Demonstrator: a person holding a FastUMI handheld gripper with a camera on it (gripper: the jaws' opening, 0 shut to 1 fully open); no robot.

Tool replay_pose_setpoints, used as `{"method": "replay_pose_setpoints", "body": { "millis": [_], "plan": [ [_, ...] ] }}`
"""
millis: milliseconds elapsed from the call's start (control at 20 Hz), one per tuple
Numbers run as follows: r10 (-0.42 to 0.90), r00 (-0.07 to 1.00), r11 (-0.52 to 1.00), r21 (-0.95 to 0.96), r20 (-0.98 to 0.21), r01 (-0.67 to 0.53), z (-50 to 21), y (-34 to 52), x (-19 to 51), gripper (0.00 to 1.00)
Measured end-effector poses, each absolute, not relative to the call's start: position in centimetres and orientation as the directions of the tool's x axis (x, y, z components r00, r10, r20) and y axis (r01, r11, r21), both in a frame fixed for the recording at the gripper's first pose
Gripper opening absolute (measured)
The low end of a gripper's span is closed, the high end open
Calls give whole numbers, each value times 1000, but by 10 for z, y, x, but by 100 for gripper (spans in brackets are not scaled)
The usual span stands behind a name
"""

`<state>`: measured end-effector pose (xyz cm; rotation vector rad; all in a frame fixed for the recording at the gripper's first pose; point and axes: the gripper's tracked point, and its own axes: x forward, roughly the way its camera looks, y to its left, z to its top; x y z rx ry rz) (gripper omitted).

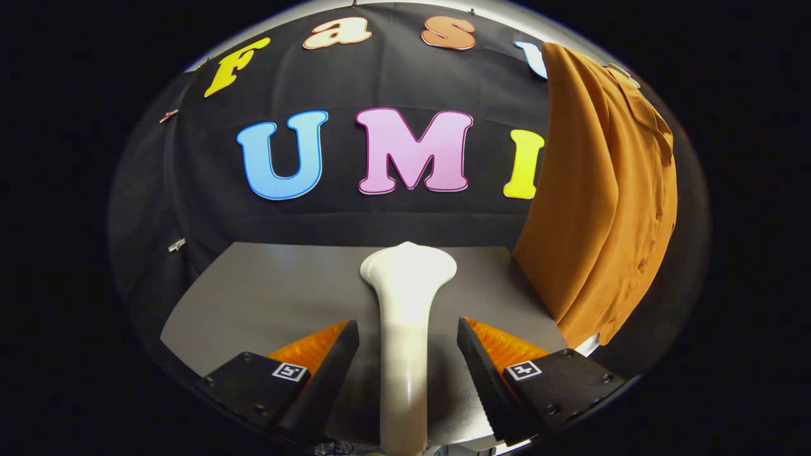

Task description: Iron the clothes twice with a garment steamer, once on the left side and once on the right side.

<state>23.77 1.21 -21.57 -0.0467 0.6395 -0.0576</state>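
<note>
The white garment steamer [405, 329] is lying lengthwise between the fingers [339, 354] of the gripper [408, 345], with a gap showing on each side of it. Left of it, the grey table [266, 285] is lying open to the far wall. The orange shirt [602, 202] is hanging at far right, blocking passage there.

Legible writing: none, only two coded tags.
Small square black-and-white marker [290, 371] fixed on the near black block of the left finger [329, 364]; matching marker [523, 369] on the right finger's block. Blocky patterns, not readable as letters or numbers. Gripper [407, 324] spread, fingers apart on either side of the white garment steamer [408, 272], a gap showing on each side. Nothing legible on the steamer or on the orange shirt [595, 209] hanging far right.
</note>
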Motion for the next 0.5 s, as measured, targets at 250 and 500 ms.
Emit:
{"method": "replay_pose_setpoints", "body": {
  "millis": [250, 500],
  "plan": [
    [-68, 749, 998, -51, -659, 45, -239, 11, 238, 83],
    [-58, 744, 996, -85, -666, 2, -239, 19, 240, 41]
  ]
}}
